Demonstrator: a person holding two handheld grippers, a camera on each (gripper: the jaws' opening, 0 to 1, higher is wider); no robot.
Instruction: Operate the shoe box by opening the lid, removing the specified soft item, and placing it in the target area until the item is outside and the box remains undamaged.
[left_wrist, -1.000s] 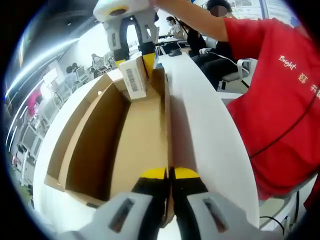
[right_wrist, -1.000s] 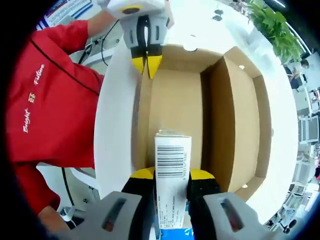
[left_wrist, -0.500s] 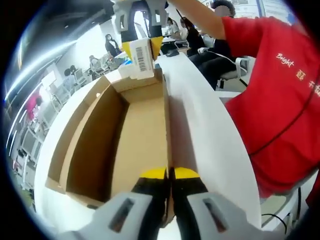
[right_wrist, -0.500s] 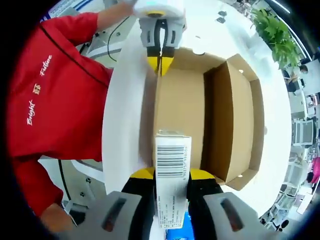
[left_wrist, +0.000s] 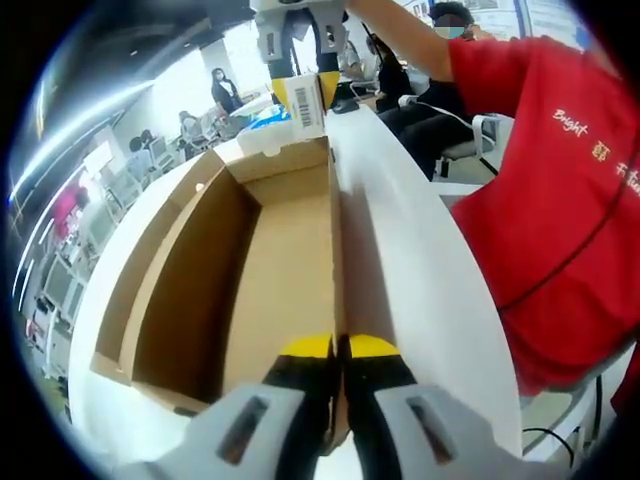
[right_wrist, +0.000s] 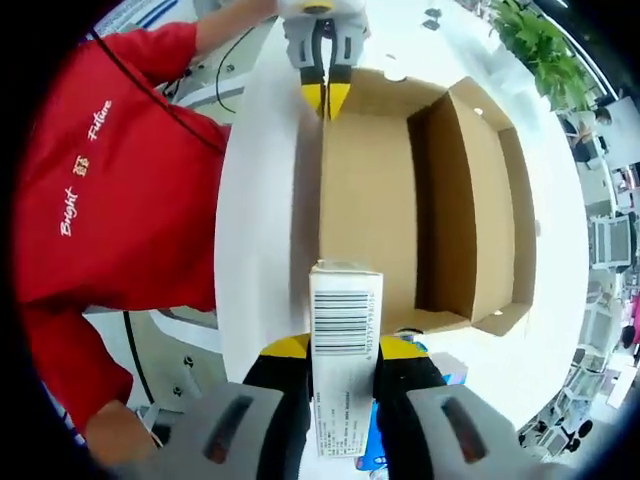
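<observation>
two tongs: left (left_wrist: 338, 345) pinching shoe box (left_wrist: 270, 270) wall; right (right_wrist: 340, 345) clamping carton (right_wrist: 343, 330).

barcoded carton (right_wrist: 342, 375) lower end hidden between jaws

An open-plan office: rows of desks (left_wrist: 120, 185), seated people (left_wrist: 222, 92), potted plant (right_wrist: 540, 45).

A white tabletop (left_wrist: 420, 290) curves away, its edge beside a person in a red shirt (left_wrist: 555, 190) (pale lettering on the chest). Behind sit more people at a desk (left_wrist: 385, 75), with office chairs (left_wrist: 120, 175) further off. A leafy green plant (right_wrist: 545, 45) stands beyond the tabletop's far side.
</observation>
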